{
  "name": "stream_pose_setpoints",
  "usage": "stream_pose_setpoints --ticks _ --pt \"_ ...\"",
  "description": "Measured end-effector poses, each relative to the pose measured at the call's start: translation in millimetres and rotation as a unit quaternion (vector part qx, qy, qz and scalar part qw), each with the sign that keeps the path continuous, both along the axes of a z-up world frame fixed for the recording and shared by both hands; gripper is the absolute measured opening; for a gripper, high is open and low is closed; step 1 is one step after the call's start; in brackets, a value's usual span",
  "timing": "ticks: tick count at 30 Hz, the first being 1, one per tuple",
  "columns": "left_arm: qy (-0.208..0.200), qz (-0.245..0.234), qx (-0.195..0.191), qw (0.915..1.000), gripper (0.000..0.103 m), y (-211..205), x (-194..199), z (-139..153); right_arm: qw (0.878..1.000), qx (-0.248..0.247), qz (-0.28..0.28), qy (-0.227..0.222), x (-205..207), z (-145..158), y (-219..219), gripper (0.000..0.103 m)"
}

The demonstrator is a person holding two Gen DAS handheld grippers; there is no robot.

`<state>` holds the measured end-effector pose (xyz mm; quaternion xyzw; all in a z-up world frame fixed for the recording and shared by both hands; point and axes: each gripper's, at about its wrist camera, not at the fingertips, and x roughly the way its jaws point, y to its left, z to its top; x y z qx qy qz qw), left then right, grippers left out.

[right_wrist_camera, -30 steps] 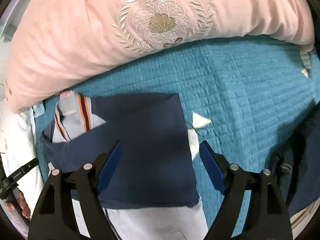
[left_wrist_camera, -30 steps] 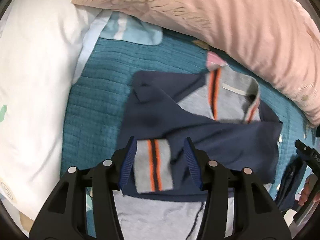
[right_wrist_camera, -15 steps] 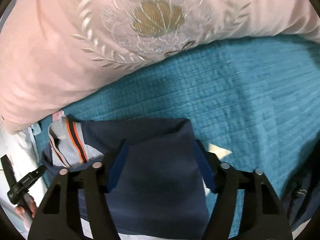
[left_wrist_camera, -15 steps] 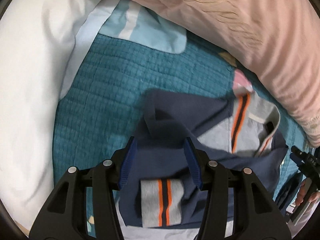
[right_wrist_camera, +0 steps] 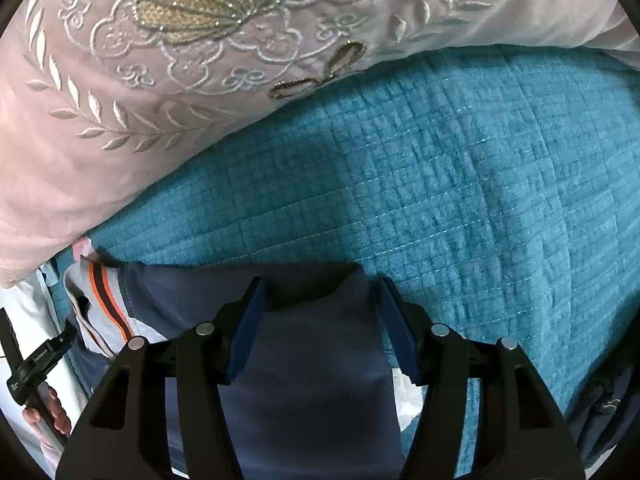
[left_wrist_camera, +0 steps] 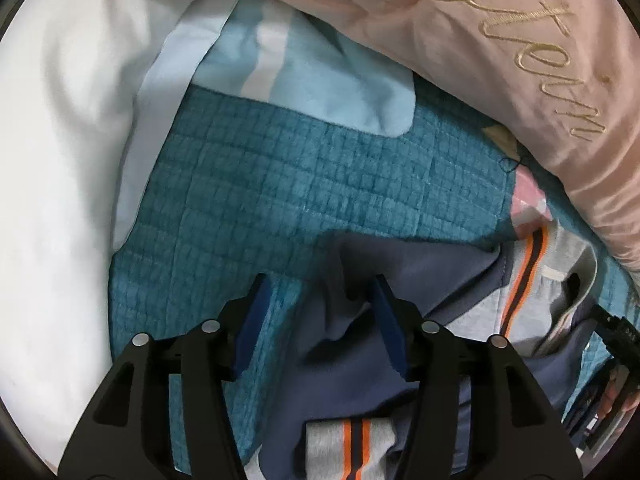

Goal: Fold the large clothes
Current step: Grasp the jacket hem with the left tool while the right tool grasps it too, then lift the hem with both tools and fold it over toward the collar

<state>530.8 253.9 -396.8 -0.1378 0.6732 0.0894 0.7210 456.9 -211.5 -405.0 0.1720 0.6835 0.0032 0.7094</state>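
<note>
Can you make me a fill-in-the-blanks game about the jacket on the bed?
1. The navy jacket lies on a quilt coloured ____.
2. The stripes on the grey cuff are navy and ____.
3. The big pillow behind the jacket is coloured ____.
4. The right gripper has ____ fabric between its fingers.

Missing words: teal; orange; pink; navy

The only writing I can see is gold cursive embroidered on the pink pillow (left_wrist_camera: 500, 60) past my left tongs. It runs slantwise and is cut off at the picture's upper edge. The letters may spell something like "otem", but I cannot read them for certain. On the small black device (right_wrist_camera: 36, 360) beside my right tongs there is tiny white print, too small to read.
</note>
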Motion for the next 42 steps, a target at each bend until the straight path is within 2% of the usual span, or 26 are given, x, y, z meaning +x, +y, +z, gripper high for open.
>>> stream_pose_setpoints --ticks 2,4,5,6,8,11,18,20,22,25,27,35,37,42 --pt "-0.003 0.004 -0.003 1.0000 0.054 -5 4 -2 1.000 -0.002 0.009 -0.002 -1 0 3 0.055" --pt "-0.014 -0.005 -0.017 0.9997 0.054 -8 8 -1 1.000 -0.002 0.013 -0.001 -4 0 9 0.040" --pt "-0.015 -0.013 -0.017 0.9997 0.049 -9 13 -2 1.000 0.001 0.016 0.001 -5 0 13 0.039" --pt "-0.021 -0.025 0.006 0.9995 0.034 -14 15 -2 1.000 -0.001 0.019 0.000 -6 1 15 0.038" --pt "-0.024 -0.042 0.027 0.9985 0.027 -24 19 -4 1.000 -0.006 0.021 0.001 -7 2 19 0.036" --pt "-0.028 -0.055 0.048 0.9969 0.025 -36 21 -8 0.999 -0.021 0.032 -0.002 -11 2 31 0.035" --pt "-0.040 -0.060 0.050 0.9962 0.021 -42 11 -10 0.999 -0.031 0.033 -0.003 -10 -13 38 0.041" --pt "-0.042 -0.054 0.050 0.9964 0.020 -42 4 -8 0.999 -0.031 0.034 -0.005 -10 -13 40 0.038" --pt "-0.044 -0.056 0.056 0.9959 0.018 -43 -4 -6 0.999 -0.028 0.030 -0.011 -15 -12 41 0.025" --pt "-0.045 -0.062 0.067 0.9948 0.009 -45 -13 2 0.999 -0.014 0.025 -0.024 -18 -4 33 0.014" --pt "-0.046 -0.061 0.068 0.9948 0.006 -48 -17 7 0.999 -0.012 0.027 -0.032 -23 1 28 0.013" --pt "-0.071 -0.064 0.063 0.9934 0.004 -58 -35 40 0.998 0.008 0.014 -0.054 -44 34 23 0.012" --pt "-0.076 -0.060 0.079 0.9922 0.001 -60 -41 49 0.998 0.008 0.016 -0.062 -47 45 23 0.012" --pt "-0.086 -0.063 0.069 0.9919 0.001 -63 -58 70 0.997 0.011 0.017 -0.071 -57 71 23 0.012"
